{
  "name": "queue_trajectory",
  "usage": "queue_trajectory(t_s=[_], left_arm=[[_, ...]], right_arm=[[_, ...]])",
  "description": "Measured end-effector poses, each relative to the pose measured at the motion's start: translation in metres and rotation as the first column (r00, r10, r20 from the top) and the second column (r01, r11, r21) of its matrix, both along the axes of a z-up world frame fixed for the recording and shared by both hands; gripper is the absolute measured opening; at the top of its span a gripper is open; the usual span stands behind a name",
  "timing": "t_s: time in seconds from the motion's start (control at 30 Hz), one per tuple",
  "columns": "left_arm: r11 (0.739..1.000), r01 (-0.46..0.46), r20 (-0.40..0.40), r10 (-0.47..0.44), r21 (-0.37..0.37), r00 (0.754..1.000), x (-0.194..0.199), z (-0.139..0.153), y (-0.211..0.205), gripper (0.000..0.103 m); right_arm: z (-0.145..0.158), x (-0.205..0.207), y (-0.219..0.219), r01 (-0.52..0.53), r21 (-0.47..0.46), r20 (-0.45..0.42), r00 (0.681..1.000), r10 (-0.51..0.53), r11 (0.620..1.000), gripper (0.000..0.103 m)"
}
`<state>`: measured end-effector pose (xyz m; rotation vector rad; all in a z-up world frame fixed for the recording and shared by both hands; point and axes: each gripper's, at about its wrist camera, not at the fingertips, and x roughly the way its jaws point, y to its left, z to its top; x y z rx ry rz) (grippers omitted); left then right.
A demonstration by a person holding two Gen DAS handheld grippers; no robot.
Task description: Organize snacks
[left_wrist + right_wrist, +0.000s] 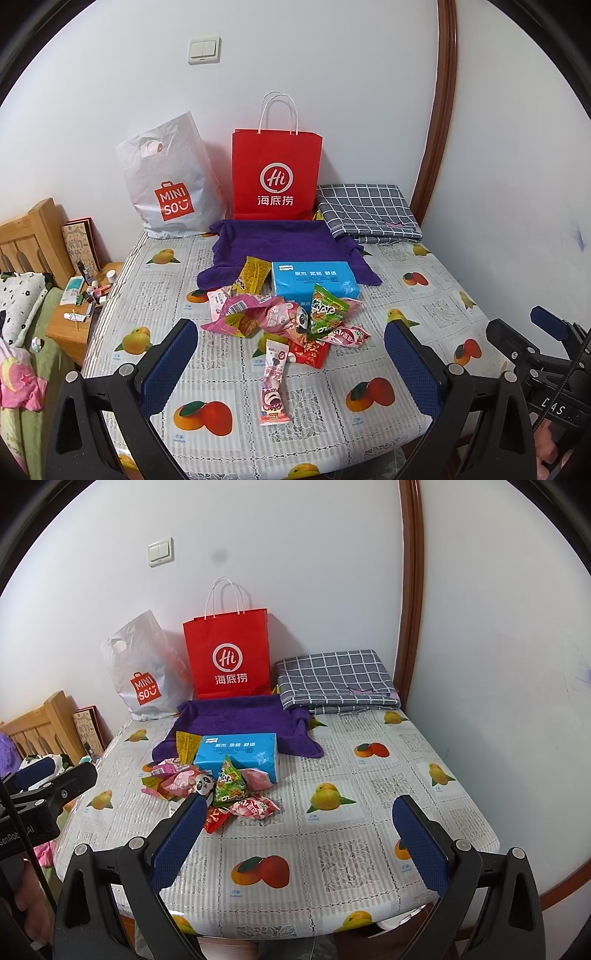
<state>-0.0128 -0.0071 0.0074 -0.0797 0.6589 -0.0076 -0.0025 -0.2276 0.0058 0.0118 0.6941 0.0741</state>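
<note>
Left view: while the right view hides it, a long pink bear-print snack stick (272, 384) lies between the spread jaws.
Right view: crinkled snack packets (221, 794) sit just beyond the left pad, jaws spread, on the fruit-print bench (332, 849).

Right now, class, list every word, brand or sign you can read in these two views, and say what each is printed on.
"MINI SO": white plastic bag.
"Hi" and "海底捞": red paper bag.
"原木 柔韧 舒适": blue tissue pack; its smaller print is too blurred to read.
"TOY": long pink snack stick, faint.
Snack pile: wrapper print too crumpled to read.
Tablecloth: fruit captions too small.
</note>
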Motion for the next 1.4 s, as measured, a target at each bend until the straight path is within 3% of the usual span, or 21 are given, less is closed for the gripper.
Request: queue_trajectory(t_s=[0.97, 1.4], left_arm=[[1.0, 0.006, 0.002, -0.006, -0.007, 1.0, 0.002, 0.002, 0.0, 0.102], [1.0, 0.014, -0.048, -0.015, -0.027, 0.999, 0.017, -0.028, 0.008, 0.102]], right_arm=[[0.001, 0.001, 0.0, 0.002, 0.009, 0.003, 1.0, -0.002, 1.0, 0.099], [-0.015, 0.012, 0.007, -0.007, 0.015, -0.025, 1.0, 0.007, 1.0, 0.099]])
